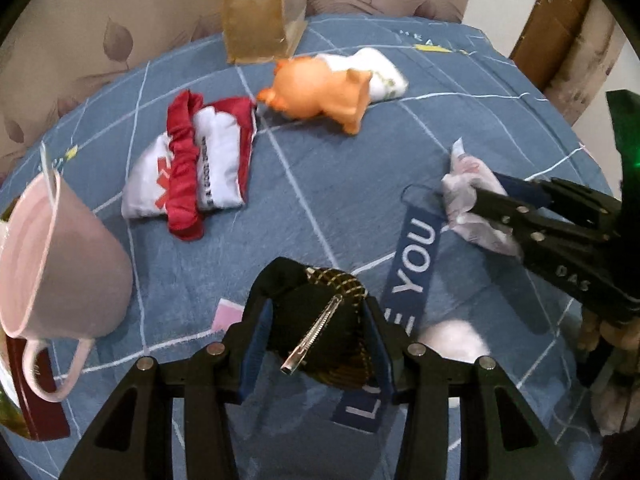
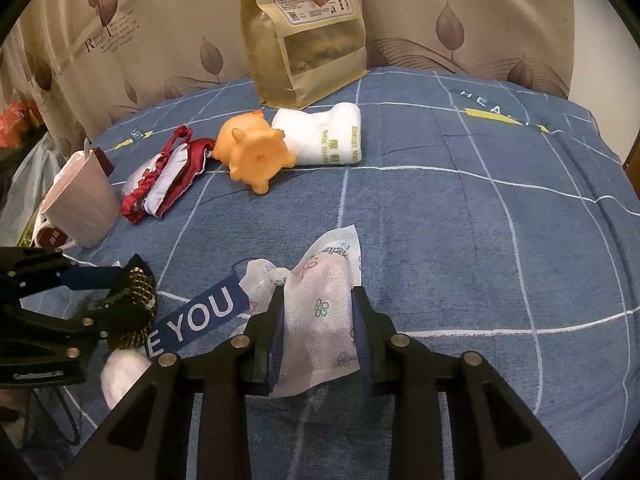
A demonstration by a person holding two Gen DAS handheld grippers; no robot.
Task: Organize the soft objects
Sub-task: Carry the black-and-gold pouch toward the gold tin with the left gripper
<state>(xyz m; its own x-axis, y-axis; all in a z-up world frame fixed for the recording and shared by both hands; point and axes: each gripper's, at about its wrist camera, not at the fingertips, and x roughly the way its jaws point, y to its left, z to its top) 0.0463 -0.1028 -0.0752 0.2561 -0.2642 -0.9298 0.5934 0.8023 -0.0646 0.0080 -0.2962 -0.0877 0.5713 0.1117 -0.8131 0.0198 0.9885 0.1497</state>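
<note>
While both claws grip, stock reads:
Left claw (image 1: 320, 320): clamped on black hair clip (image 1: 320, 320) with gold mesh.
Right claw (image 2: 318, 312): clenched on white tissue pack (image 2: 320, 320).
Blue "YOU" strap (image 2: 200, 316): on blue bedsheet (image 2: 480, 240), between both claws.
Rear row: red-white pouch (image 2: 164, 180), orange pig toy (image 2: 252, 156), rolled white towel (image 2: 324, 136).
Left edge: pink mug (image 1: 52, 264).

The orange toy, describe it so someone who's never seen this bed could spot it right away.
On the blue checked bedspread, look just in front of the tall paper bag. The orange toy lies tipped over between a folded white towel and red-and-white cloth: the only orange, moulded animal figure.
</note>
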